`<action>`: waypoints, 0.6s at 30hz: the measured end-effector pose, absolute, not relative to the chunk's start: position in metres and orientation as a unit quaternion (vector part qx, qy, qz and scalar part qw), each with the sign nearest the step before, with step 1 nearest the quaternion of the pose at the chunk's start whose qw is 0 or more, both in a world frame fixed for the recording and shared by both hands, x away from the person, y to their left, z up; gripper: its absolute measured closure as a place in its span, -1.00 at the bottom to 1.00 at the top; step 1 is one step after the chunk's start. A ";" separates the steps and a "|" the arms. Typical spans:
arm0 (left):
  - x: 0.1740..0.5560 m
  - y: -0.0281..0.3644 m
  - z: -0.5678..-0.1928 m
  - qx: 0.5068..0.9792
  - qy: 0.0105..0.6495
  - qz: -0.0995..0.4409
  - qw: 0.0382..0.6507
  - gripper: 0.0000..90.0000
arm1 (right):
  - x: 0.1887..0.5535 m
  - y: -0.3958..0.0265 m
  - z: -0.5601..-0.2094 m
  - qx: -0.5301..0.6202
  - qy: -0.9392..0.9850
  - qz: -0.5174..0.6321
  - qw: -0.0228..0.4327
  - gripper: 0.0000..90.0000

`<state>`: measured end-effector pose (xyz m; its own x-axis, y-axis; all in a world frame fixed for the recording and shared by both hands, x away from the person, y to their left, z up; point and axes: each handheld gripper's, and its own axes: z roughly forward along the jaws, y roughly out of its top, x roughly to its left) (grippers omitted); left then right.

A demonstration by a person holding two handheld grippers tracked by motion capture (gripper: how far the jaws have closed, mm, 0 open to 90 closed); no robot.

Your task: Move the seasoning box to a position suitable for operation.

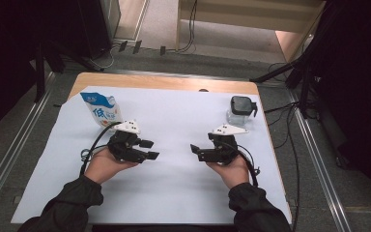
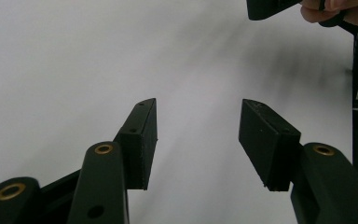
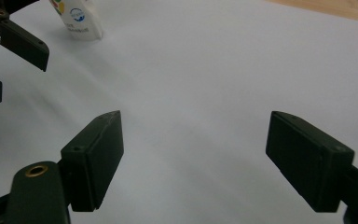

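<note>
While both grippers hover over the white sheet (image 1: pixel 174 183) that covers the table (image 1: pixel 164 82), nothing sits between the jaws of either; at the far left of the high view a blue-and-white pouch (image 1: pixel 101 109) stands upright on the sheet, near its back edge; the same pouch (image 3: pixel 79 18) appears at the top left of the right gripper view, its lower part white with a small printed mark.

Just in front of the pouch and a little to its right, the left gripper (image 1: pixel 150 149) is held in the person's left hand (image 1: pixel 104 165), its jaws pointing toward the middle of the table; they are parted with only bare sheet between them, as the left gripper view (image 2: pixel 198 135) shows plainly; a black cable loops from it toward the pouch side.

Across a stretch of bare sheet, the right gripper (image 1: pixel 196 151) faces it, held in the right hand (image 1: pixel 232 169); its jaws are spread wide and released, again over bare sheet (image 3: pixel 193 154).

Farthest right, behind the right gripper and near the sheet's edge, a clear jar (image 1: pixel 239 112) with a black lid stands upright; both pouch and jar stand apart from the grippers, untouched.
</note>
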<state>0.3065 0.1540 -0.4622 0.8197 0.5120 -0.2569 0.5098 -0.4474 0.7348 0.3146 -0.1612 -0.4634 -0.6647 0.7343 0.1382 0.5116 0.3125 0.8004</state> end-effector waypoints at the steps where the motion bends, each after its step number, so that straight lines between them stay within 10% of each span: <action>1: 0.307 0.154 -0.462 0.853 0.300 0.005 0.427 0.07 | 0.314 -0.161 -0.463 0.385 0.801 0.439 0.131 -0.54; 18: 0.310 0.165 -0.460 0.850 0.310 0.018 0.426 0.04 | 0.315 -0.174 -0.457 0.387 0.786 0.460 0.144 -0.10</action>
